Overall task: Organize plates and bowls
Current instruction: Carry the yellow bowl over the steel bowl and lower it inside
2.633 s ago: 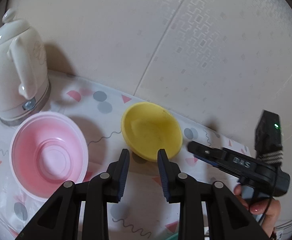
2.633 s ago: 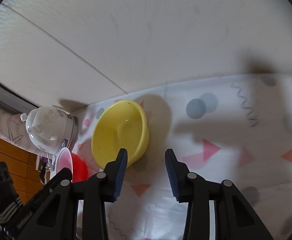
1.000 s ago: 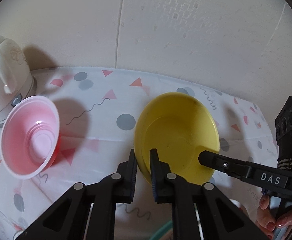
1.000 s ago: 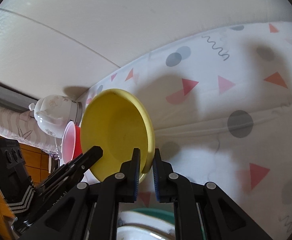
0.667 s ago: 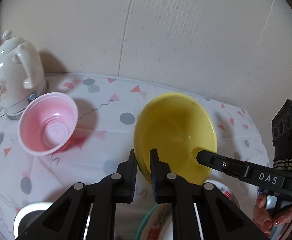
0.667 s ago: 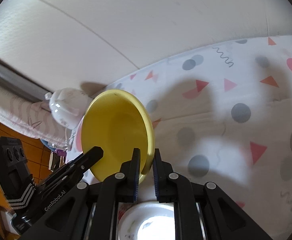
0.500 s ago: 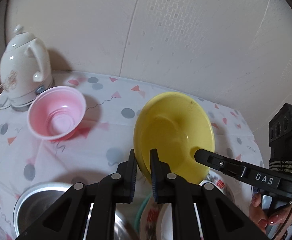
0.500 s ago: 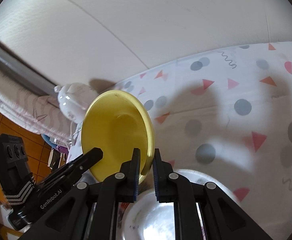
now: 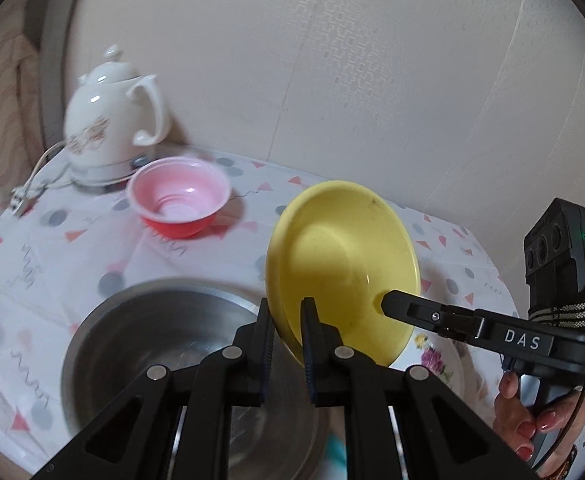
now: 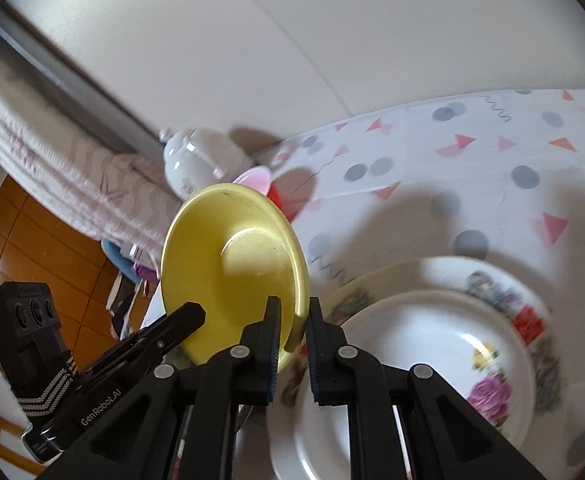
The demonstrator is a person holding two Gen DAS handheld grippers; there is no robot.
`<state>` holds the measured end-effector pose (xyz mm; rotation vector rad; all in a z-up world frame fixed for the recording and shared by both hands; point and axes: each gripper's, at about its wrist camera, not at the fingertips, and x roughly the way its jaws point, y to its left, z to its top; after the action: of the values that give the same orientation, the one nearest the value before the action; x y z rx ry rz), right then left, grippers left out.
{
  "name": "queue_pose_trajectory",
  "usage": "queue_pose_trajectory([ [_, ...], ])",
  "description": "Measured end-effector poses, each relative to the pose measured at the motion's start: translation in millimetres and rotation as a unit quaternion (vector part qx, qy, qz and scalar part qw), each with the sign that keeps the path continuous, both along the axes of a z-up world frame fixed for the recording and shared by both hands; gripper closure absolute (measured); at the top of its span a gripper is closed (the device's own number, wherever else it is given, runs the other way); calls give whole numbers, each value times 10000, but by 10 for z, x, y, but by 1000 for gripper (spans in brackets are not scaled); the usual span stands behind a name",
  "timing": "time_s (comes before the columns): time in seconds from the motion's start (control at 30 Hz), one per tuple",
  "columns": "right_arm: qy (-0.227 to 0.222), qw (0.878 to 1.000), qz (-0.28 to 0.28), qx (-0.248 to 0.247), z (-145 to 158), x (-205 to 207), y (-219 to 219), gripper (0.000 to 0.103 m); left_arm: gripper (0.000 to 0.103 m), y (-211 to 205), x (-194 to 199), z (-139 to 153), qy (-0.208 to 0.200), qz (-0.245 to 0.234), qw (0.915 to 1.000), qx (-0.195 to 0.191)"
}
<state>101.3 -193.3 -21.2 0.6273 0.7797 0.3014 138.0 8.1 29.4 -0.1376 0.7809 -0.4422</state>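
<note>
Both grippers are shut on the rim of the yellow bowl (image 9: 342, 268) and hold it tilted in the air. My left gripper (image 9: 286, 332) pinches its near left edge; my right gripper (image 10: 292, 334) pinches the opposite edge, and the bowl also shows in the right wrist view (image 10: 232, 268). Below it lie a steel bowl (image 9: 152, 344) on the left and stacked floral plates (image 10: 444, 344) on the right. A pink and red bowl (image 9: 178, 204) sits further back on the table.
A white kettle (image 9: 110, 120) stands at the table's back left by the wall. The patterned tablecloth (image 10: 492, 168) covers the table. An orange floor (image 10: 24, 240) lies beyond the table's left edge.
Both grippers closed on the yellow bowl, lifted it off the table and carried it toward me, over the steel bowl and the floral plates.
</note>
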Motion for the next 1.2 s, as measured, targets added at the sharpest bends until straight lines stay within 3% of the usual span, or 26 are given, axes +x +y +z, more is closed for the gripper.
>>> queue_pose_trajectory([
  [0.5, 185, 9964, 763, -309, -164, 27, 679, 88, 90, 627, -217, -268, 344, 350, 9988, -72],
  [0.83, 194, 9943, 915, -513, -189, 23, 796, 87, 90, 786, -225, -394, 534, 545, 9971, -29],
  [1.2, 128, 9909, 989, -901, -216, 77, 904, 87, 90, 776, -187, -495, 518, 723, 9954, 344],
])
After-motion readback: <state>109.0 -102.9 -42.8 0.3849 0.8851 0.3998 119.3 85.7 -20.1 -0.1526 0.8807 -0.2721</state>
